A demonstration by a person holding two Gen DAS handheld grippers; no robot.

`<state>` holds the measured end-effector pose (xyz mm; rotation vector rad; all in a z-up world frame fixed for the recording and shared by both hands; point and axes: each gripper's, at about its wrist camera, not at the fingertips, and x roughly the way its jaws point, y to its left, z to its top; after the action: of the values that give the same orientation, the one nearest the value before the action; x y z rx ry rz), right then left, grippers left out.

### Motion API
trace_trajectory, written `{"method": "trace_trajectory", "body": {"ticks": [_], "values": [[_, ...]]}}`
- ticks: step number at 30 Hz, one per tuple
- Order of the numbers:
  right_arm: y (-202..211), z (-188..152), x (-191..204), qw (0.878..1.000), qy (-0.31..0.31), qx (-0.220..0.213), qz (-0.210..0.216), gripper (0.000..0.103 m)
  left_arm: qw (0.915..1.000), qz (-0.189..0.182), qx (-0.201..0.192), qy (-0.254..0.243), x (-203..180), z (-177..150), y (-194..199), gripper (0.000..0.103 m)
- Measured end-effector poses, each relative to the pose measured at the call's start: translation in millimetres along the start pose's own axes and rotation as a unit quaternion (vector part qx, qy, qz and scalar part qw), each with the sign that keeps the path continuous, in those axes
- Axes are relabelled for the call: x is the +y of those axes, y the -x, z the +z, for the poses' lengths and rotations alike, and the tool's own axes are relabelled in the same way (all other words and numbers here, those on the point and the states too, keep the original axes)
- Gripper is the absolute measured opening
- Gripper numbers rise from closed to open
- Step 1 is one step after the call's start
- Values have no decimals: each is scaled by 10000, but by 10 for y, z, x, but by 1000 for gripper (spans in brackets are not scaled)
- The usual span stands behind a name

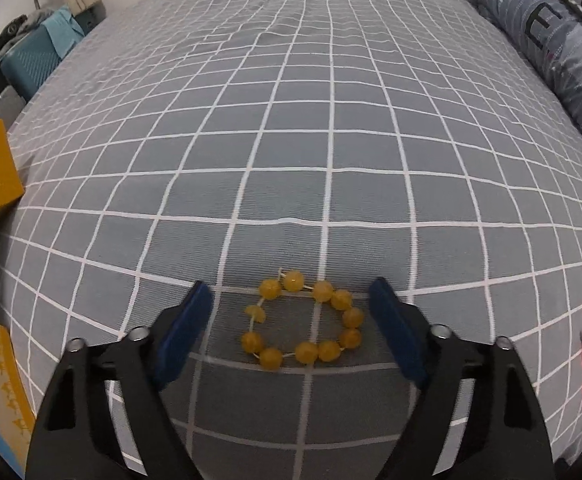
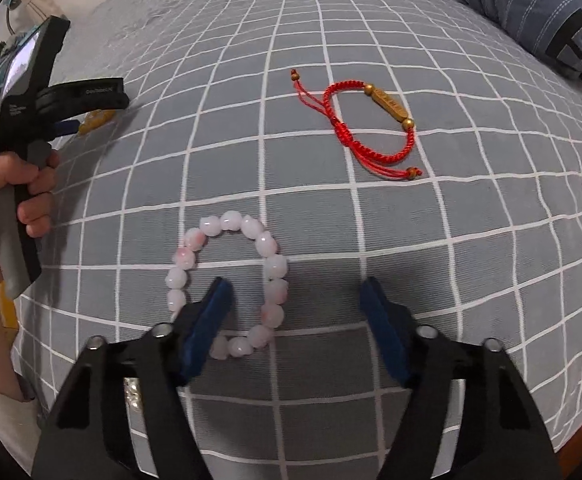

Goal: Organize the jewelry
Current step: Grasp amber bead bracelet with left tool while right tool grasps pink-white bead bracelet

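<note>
Jewelry lies on the checked bed (image 1: 291, 140). My left gripper (image 1: 291, 300) straddles the yellow bead bracelet (image 1: 305, 320), fingers apart, no contact. My right gripper (image 2: 293, 292) brackets the pink bead bracelet (image 2: 231, 280)'s near side, fingers apart.

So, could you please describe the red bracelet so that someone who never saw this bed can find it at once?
Start at the gray checked bedspread and look toward the side with the blue patterned pillow. There, beyond the pale pink bead bracelet, lies the red bracelet. Unlike the bead bracelets, it is woven cord with one long gold bar and loose tails with small beads.
</note>
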<state>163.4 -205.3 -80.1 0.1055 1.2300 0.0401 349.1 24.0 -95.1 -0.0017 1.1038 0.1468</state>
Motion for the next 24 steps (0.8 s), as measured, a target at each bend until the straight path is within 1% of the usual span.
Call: {"method": "trace_trajectory", "body": {"ticks": [1,3,4,6,7,8,9,10,12,16,22,24], "values": [[7,1,-12,10000,4,1,-29,51,10000,-6,8,-12,-17,0,2,69],[2,16,-49,9999,-5,14,-112,41,10000,-28,16,-11,-73,-9,7,60],[4,14,-49,9999,7,18,-145,39,10000,-40,24,-26,-117,-6,14,58],[22,10,-44,9998,36,19,-183,26,10000,-64,40,-41,-159,3,46,46],[27,4,-35,9998,64,20,-194,23,9999,-97,55,-49,-176,2,57,42],[25,-2,-23,9997,88,22,-212,17,9998,-145,72,-69,-184,-6,65,31],[25,-11,-14,9997,90,22,-227,11,9997,-207,100,-119,-205,-2,74,17],[28,-16,-6,9996,93,20,-263,10,9996,-223,118,-137,-204,-21,82,10],[9,-5,20,9996,69,17,-259,10,9995,-214,129,-172,-222,-5,89,9],[59,-7,21,9999,-41,-1,-100,10,9994,-274,147,-177,-180,-26,134,9],[205,-26,117,9997,90,-231,-9,10,9995,-239,185,-103,-124,-40,164,9],[255,-48,146,9993,145,-307,160,10,9994,-242,192,-125,-121,-53,204,9]]}}
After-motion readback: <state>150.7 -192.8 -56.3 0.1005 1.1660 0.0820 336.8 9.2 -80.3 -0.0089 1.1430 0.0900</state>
